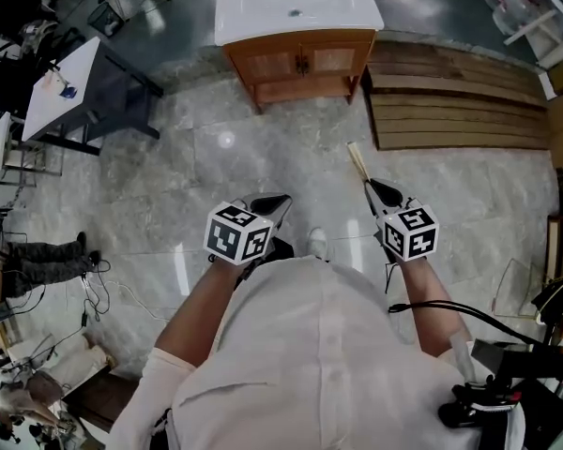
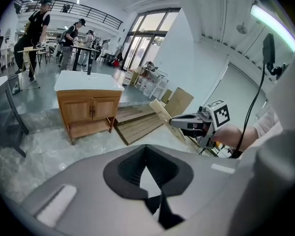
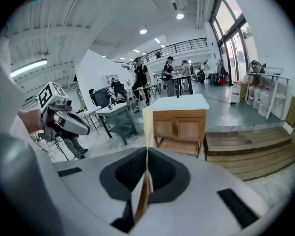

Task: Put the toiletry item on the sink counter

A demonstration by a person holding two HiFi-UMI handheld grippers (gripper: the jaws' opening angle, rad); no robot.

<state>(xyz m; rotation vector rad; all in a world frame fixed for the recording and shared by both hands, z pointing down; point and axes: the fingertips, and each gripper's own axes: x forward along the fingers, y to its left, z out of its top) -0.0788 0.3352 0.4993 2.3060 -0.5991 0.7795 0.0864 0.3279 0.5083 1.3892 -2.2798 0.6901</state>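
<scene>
Right gripper (image 1: 373, 187) is clamped on the thin toiletry item (image 1: 357, 162), whose long axis points ahead toward the sink counter (image 1: 296, 7), well apart; left gripper (image 1: 278, 201) is closed, empty, no nearer.

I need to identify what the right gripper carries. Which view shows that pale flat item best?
The left gripper view: the pale flat item shows its broad side, held in the right gripper. The right gripper view sees it edge-on; the head view shows a small strip.
</scene>
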